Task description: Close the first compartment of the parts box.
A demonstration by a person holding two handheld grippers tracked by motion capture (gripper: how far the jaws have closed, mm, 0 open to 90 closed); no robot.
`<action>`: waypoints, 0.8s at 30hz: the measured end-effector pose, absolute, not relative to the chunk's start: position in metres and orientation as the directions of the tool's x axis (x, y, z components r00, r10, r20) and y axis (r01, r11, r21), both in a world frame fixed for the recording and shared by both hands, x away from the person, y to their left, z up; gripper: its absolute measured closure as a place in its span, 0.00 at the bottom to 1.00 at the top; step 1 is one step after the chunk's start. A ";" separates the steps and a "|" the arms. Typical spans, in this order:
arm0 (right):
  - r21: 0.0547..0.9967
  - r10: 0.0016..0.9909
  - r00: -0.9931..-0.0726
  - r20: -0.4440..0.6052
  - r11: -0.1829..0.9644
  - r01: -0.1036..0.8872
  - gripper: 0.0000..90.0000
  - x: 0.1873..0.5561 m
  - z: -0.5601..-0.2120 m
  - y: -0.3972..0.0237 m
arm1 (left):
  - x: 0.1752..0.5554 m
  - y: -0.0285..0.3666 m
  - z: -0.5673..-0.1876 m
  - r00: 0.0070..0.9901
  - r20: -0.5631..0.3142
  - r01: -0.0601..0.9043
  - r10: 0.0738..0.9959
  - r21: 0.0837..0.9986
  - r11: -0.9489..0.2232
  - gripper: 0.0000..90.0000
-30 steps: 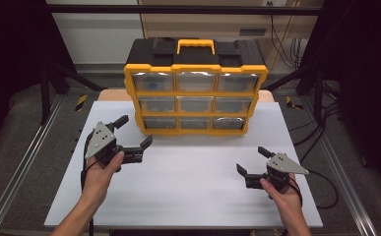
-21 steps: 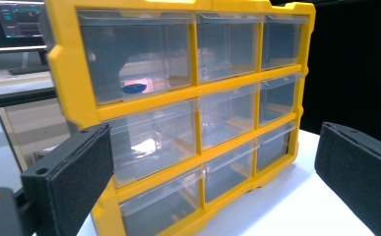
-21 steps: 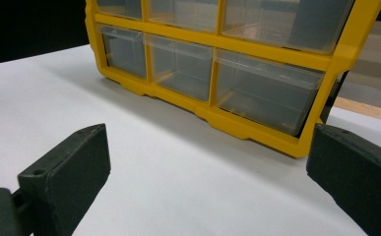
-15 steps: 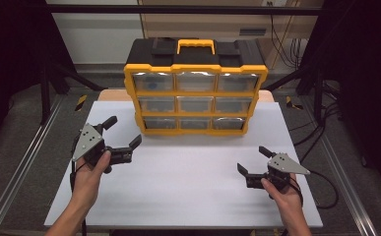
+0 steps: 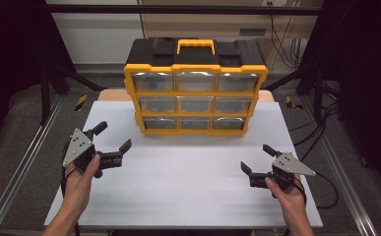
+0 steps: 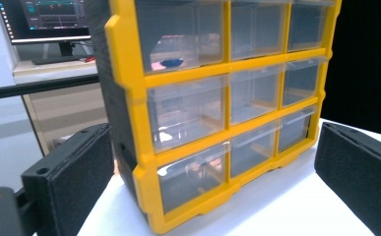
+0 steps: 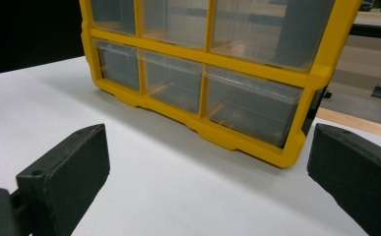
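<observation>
The bench (image 5: 188,182) is the largest item: a white rectangular top whose near edge lies just behind both hands and whose far edge runs behind the organizer. A broad bare stretch of it lies between the two sets of jaws and ahead of them up to the organizer's base.

The drawer organizer (image 5: 196,93) stands upright on the bench, ahead of both sets of jaws and between them in line, well apart from each. It has a yellow frame, a black top with a yellow handle (image 5: 196,45), and nine clear drawers in three rows of three. Its lower front edge rests on the bench. In the left gripper view its left front corner lies directly ahead between the jaws, and a small blue object (image 6: 171,62) lies in the top drawer nearest that corner. In the right gripper view its lower right corner sits ahead, toward the right jaw.

The left gripper (image 5: 113,143) is held near the bench's left edge. Its jaws are spread wide and hold nothing.

The right gripper (image 5: 258,158) is held near the bench's right edge, close to the near edge. Its jaws are spread wide and hold nothing; bare bench lies between them.
</observation>
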State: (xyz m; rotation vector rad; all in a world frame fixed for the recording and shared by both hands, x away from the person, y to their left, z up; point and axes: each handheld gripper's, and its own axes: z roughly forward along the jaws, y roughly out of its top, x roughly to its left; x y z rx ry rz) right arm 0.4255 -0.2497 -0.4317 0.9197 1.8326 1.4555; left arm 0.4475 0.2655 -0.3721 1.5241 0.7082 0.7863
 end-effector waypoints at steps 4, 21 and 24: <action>0.980 0.829 -0.556 -0.056 0.153 0.130 0.04 0.424 -0.431 -0.253 | 0.447 0.273 -0.378 0.568 0.080 0.001 0.819 0.995 -0.098 0.02; 0.982 0.844 -0.532 -0.068 0.150 0.113 0.04 0.424 -0.432 -0.264 | 0.448 0.293 -0.405 0.535 0.081 0.033 0.841 0.993 -0.116 0.02; 0.983 0.848 -0.526 -0.070 0.148 0.108 0.04 0.424 -0.432 -0.265 | 0.448 0.295 -0.409 0.535 0.078 0.037 0.841 0.993 -0.115 0.02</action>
